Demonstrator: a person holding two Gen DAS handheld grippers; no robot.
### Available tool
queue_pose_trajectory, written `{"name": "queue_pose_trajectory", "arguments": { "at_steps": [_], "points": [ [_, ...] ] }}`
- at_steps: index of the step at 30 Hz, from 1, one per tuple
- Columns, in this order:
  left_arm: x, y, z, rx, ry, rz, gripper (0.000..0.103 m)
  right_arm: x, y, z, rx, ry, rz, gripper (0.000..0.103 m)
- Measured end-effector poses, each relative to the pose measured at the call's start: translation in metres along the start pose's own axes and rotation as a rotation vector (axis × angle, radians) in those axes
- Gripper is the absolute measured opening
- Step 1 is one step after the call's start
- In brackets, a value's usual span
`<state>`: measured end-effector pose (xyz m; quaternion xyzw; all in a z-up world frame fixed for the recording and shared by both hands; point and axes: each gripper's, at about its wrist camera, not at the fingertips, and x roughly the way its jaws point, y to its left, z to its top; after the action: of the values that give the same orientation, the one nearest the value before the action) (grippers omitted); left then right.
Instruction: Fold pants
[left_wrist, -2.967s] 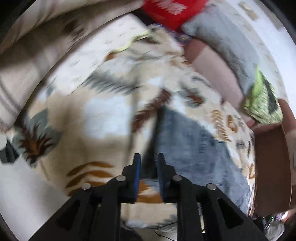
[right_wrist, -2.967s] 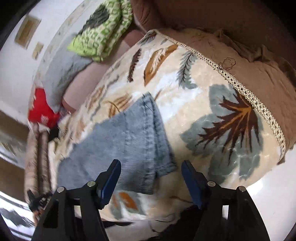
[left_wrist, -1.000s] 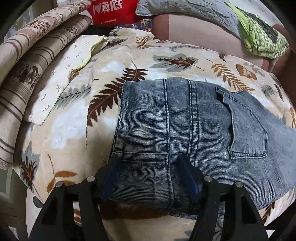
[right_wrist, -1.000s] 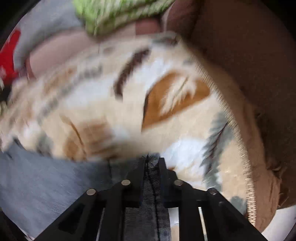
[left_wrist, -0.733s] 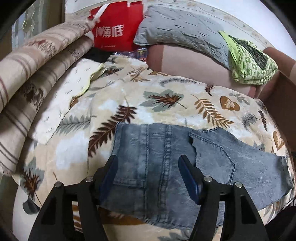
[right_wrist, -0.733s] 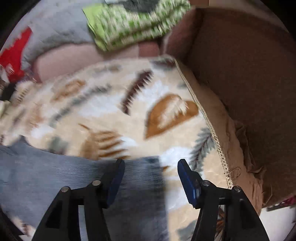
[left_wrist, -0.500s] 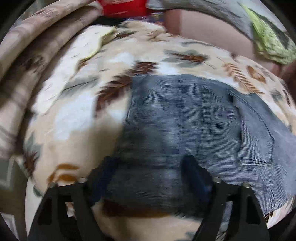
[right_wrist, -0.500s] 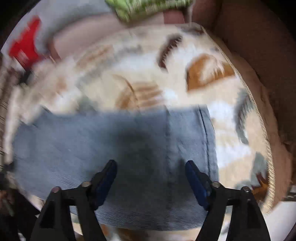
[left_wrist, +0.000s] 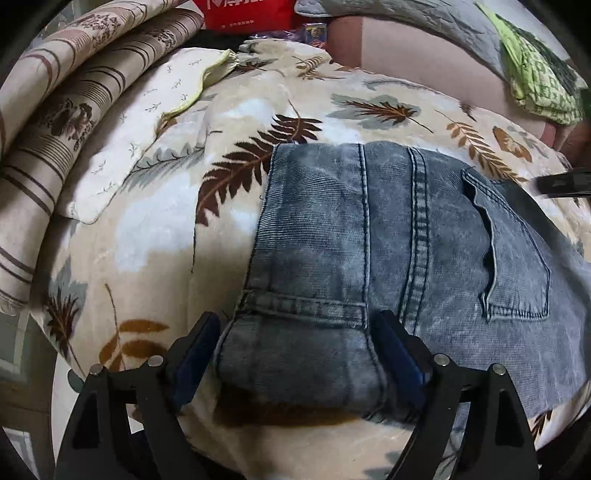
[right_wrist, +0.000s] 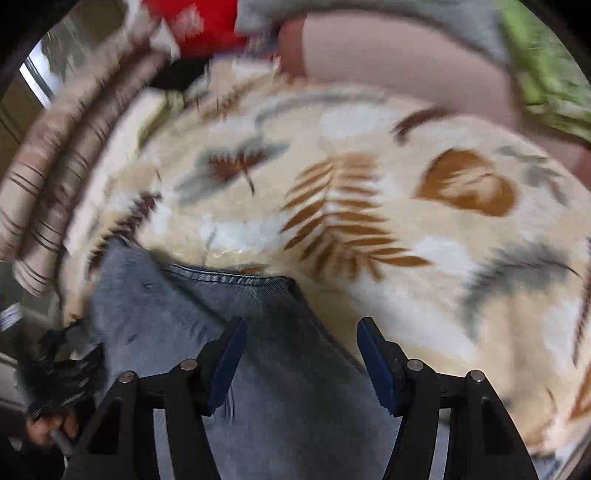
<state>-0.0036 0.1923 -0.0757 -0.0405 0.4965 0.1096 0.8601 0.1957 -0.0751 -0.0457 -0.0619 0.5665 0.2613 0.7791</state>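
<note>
The right wrist view is blurred. The jeans (left_wrist: 388, 258) lie folded on the leaf-print blanket (left_wrist: 155, 236), lower centre, their right end cut off. The left gripper (left_wrist: 295, 354), jaws wide and just opening, straddles their near corner. The red bag's (left_wrist: 243, 13) writing is unreadable. The right gripper (right_wrist: 301, 350) hangs open over denim.

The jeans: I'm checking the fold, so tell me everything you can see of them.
The jeans are faded grey-blue denim, ribbed in look, folded into a flat stack on the leaf-print blanket. A back pocket, double-stitched seams and a hemmed end face up. The left gripper straddles the near end with jaws open; whether the pads touch is unclear.
</note>
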Motion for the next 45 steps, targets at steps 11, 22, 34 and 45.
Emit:
{"name": "queue_pose_trajectory", "arguments": {
  "at_steps": [11, 22, 34, 45],
  "points": [
    [0.004, 0.004, -0.002, 0.000, -0.017, -0.021, 0.092, 0.054, 0.027, 0.018, -0.097, -0.008, -0.137, 0.005],
    [-0.048, -0.018, 0.009, 0.026, -0.191, -0.046, 0.091, -0.042, -0.003, -0.059, 0.179, -0.211, 0.016, 0.036],
    [-0.054, -0.052, 0.009, 0.107, -0.132, 0.004, 0.095, -0.080, -0.058, -0.198, 0.526, -0.324, 0.260, 0.080],
    [-0.028, -0.082, -0.018, 0.189, -0.040, 0.050, 0.098, -0.077, -0.061, -0.245, 0.602, -0.329, 0.308, 0.080]
  ]
}}
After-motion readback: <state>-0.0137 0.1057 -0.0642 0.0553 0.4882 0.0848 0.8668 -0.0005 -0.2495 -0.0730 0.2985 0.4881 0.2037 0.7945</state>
